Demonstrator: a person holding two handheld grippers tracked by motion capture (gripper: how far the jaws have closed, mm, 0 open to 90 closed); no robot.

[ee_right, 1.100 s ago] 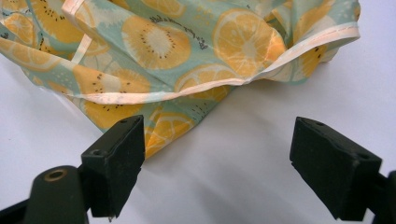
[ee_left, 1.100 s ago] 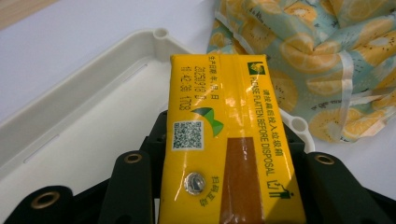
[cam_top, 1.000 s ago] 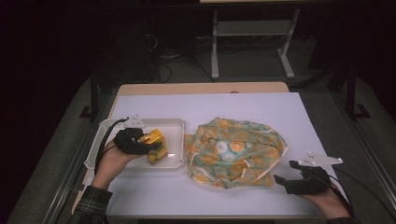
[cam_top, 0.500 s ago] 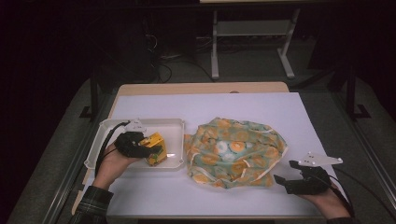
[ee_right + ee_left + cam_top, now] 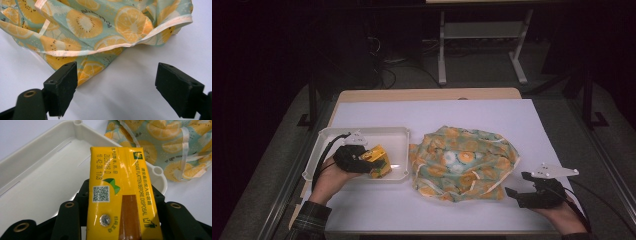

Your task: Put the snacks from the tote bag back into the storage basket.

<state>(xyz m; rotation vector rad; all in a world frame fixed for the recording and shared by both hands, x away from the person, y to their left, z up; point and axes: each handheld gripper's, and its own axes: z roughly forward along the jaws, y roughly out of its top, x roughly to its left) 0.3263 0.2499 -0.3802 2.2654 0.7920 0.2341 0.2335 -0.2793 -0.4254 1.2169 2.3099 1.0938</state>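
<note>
A yellow drink carton with printed text lies between the jaws of my left gripper, over the front right part of a white plastic tray. In the left gripper view the carton fills the gap between the black jaws, and both press on its sides. A crumpled cloth bag with an orange-slice print lies at the table's middle. My right gripper rests on the white sheet by the bag's front right corner. Its jaws stand wide apart with nothing between them, the cloth just ahead.
The tray's rounded corner sits close to the bag's edge. White sheet covers the tabletop, with bare room behind the bag and tray. Metal stand legs stand on the floor beyond the table.
My left gripper and the carton have shifted slightly toward the tray's near edge. The right gripper and the bag have stayed put.
</note>
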